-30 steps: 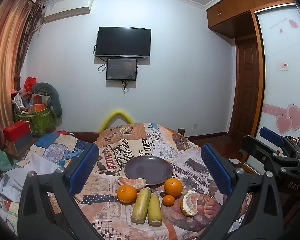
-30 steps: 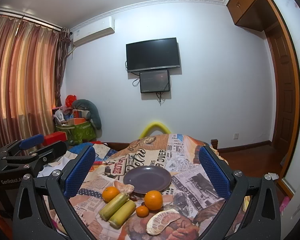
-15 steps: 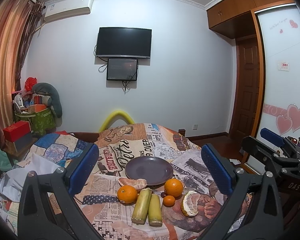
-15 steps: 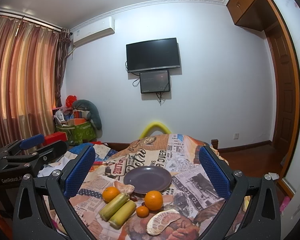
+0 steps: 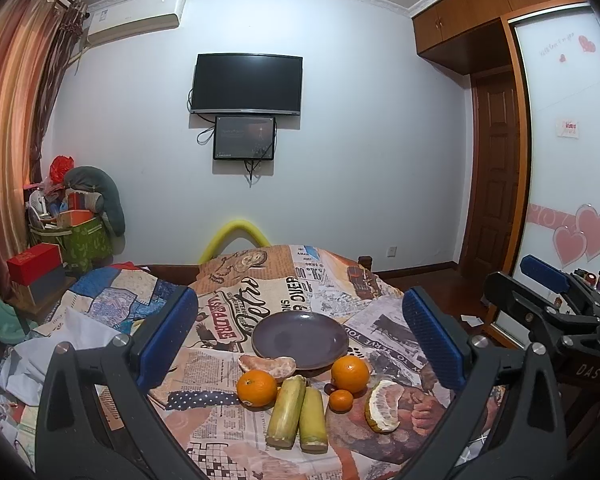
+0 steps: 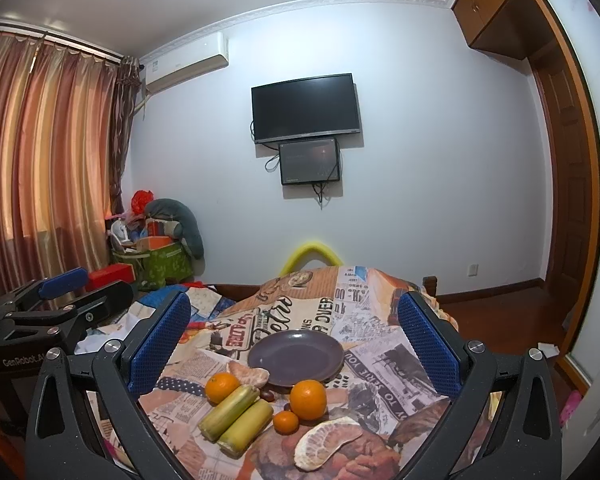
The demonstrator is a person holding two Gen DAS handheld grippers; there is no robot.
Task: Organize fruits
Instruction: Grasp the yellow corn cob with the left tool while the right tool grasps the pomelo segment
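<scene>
Both tools held above the near edge of the table, jaws spread wide, nothing between the pads: left gripper point(image 5: 300, 336), right gripper point(image 6: 296, 340). No fruit on the purple plate point(image 5: 300, 338) yet, so task judged at its very start.

Fruit lying on the printed tablecloth point(image 5: 260, 292), just in front of the plate: 2 big oranges, one at left point(image 5: 257, 388) and one at right point(image 5: 350, 373), 1 small mandarin point(image 5: 341, 401) between them, 2 sugarcane pieces point(image 5: 298, 412) side by side and touching, 1 peeled segment point(image 5: 267, 365) against the plate rim, 1 pomelo wedge point(image 5: 382, 406) at the right.

Advice for a good first pick: go down straight over 1 round orange, close gently around its widest part, lift before moving over the plate. Better to avoid the cane pieces first, likely to roll.

Seen only from the right wrist: dark small fruits point(image 6: 266, 394) behind the cane, and the left tool's body. Seen only from the left wrist: wardrobe door with hearts point(image 5: 584, 236).
</scene>
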